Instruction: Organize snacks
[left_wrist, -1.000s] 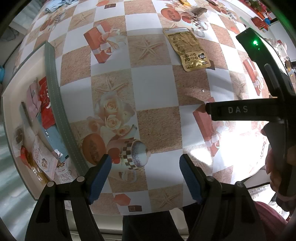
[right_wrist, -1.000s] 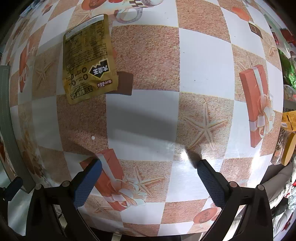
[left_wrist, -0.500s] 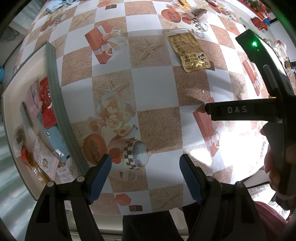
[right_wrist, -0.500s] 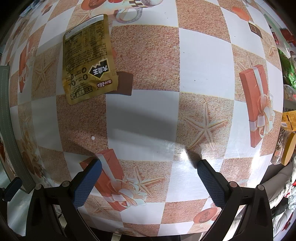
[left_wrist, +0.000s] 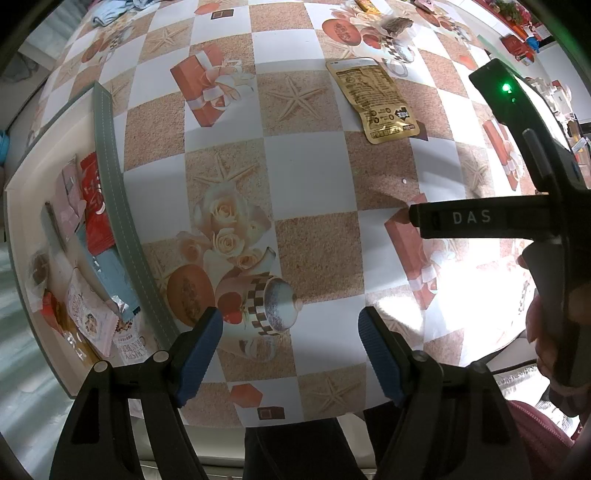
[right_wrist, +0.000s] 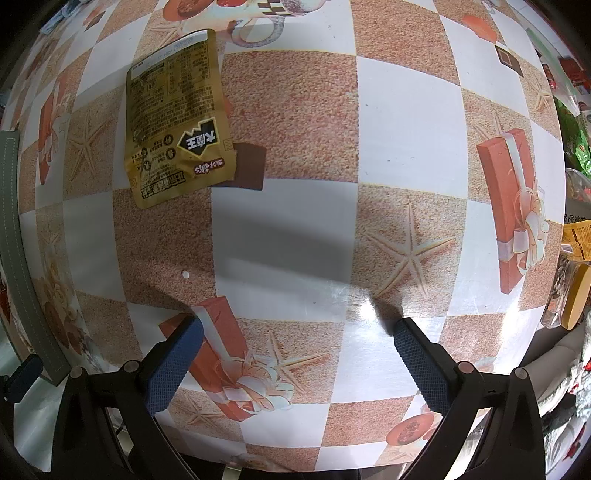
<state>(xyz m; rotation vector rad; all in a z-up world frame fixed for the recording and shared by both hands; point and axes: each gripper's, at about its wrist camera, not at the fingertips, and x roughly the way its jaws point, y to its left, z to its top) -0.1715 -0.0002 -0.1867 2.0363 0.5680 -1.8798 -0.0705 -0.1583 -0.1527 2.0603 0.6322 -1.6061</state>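
Both tools hang over the patterned bench (left_wrist: 306, 173), pointing down at it. The left hand-held gripper (left_wrist: 290, 332) has its jaws wide with nothing between them, and the right hand-held gripper (right_wrist: 297, 338) is likewise wide and empty.

The loose snack to collect looks to be the gold packet (right_wrist: 179, 122), lying flat on the bench toward the far left of the right gripper, well apart from its fingertips. The tray (left_wrist: 110, 192) at the left edge already holds several wrappers.

To pick the packet up well, I would bring the right gripper over it, line the jaws across its shorter width, and lower until one pad can slide under an edge; a flat foil pouch tends to slip, so a pinch on the crimped end seems safer than a squeeze on the middle.

The left wrist view alone shows the tray's contents, the right tool's black body and the hand (left_wrist: 543, 332) holding it. The right wrist view alone shows the packet's print clearly and more packaged goods (right_wrist: 576, 243) at the right edge.
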